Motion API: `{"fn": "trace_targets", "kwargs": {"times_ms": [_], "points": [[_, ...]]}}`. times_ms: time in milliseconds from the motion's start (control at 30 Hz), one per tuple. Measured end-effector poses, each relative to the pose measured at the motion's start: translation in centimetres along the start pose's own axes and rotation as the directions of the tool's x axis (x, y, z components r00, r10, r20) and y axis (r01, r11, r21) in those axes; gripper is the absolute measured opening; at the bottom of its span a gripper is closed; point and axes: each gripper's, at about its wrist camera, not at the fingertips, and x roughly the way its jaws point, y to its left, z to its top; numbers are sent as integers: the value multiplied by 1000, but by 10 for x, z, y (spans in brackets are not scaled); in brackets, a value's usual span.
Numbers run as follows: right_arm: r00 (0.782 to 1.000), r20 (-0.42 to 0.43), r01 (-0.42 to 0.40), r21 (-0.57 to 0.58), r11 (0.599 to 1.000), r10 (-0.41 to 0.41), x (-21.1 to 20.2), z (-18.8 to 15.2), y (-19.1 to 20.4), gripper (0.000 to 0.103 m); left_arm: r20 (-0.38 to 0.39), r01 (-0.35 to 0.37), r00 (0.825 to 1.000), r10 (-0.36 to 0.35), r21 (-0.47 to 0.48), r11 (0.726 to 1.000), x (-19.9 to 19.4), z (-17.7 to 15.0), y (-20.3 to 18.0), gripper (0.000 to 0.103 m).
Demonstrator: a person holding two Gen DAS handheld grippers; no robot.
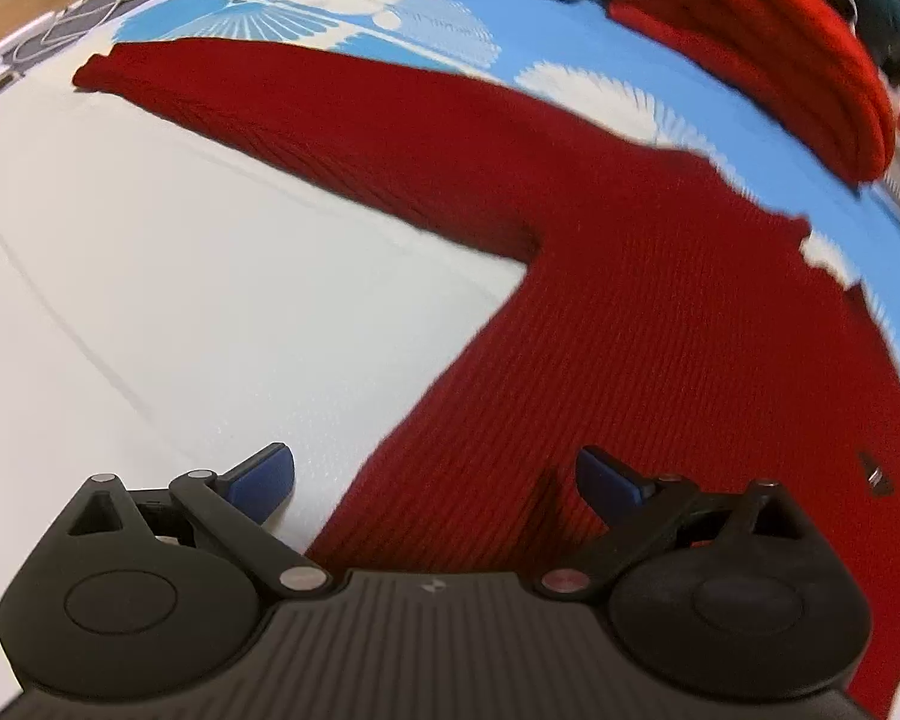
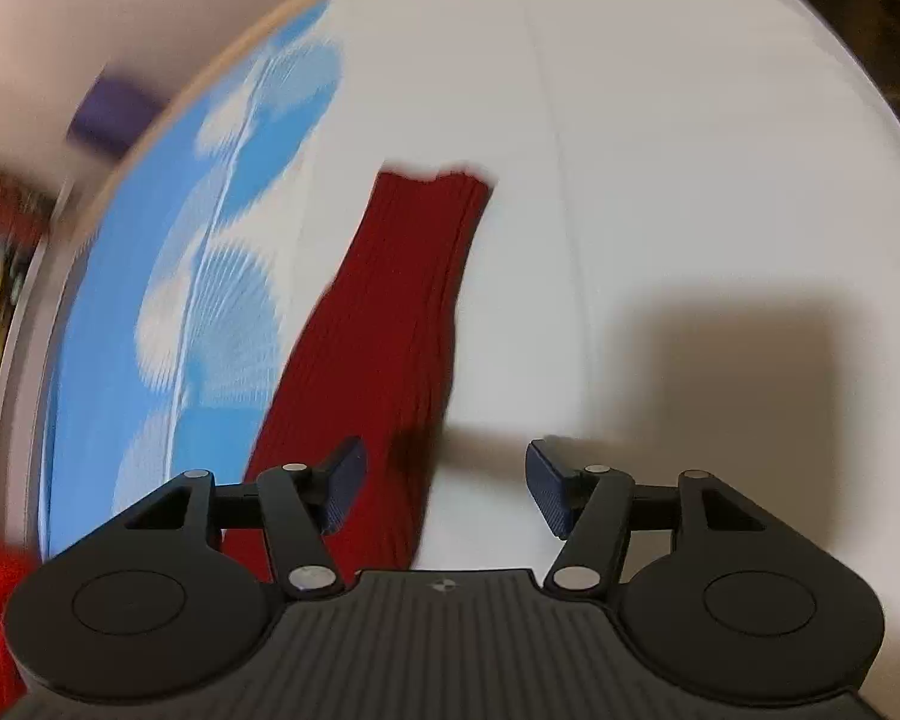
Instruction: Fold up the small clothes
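While no container shows, the sweater [image 1: 600, 300] lies flat mid-frame; left claw [image 1: 435, 483] and right claw [image 2: 444, 489] both gape empty above it.

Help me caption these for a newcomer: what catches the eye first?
The dark red ribbed sweater dominates, spread flat on the white-and-blue patterned cover, one sleeve stretched toward the far left. A brighter red folded garment sits at the upper right. Both open tongs, left and right, hover over the sweater.

Bright indoor light, fisheye warp, motion-blurred edges, hard shadow.
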Motion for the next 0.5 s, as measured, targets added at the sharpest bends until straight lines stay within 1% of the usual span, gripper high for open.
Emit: {"fn": "trace_targets", "kwargs": {"times_ms": [33,67,133,167,233,267,333,367,433,467,500], "points": [[998,-60,-37,-42,998,35,-8,-6,4,60,9,7,1000,-7,-8,1000,-3,3,1,103],[993,-96,-73,-67,995,67,-19,-14,7,60,21,12,1000,-12,-16,1000,-7,5,2,103],[981,-130,-163,-146,976,145,-51,-41,13,63,39,24,999,-23,-28,999,-14,9,6,103],[971,-145,-221,-232,947,191,-72,-61,17,65,43,32,999,-30,-33,999,-16,10,7,103],[955,-159,-292,-379,878,249,-107,-99,17,74,55,41,998,-39,-36,998,-23,10,11,103],[944,-179,-330,-467,820,277,-126,-125,13,76,64,39,997,-37,-33,999,-26,10,12,103],[929,-204,-368,-587,721,308,-151,-164,3,80,94,20,995,-19,-16,1000,-33,10,14,103],[924,-223,-378,-654,655,311,-160,-188,-3,80,107,11,994,-11,-7,1000,-39,9,15,103],[923,-249,-374,-756,537,292,-169,-227,-9,80,133,-3,991,1,15,1000,-49,7,16,103],[923,-263,-370,-804,464,281,-174,-250,-12,80,145,-5,989,1,26,1000,-53,5,15,103],[921,-274,-370,-837,404,276,-177,-266,-13,80,156,-8,988,2,42,999,-56,3,15,103]]}}
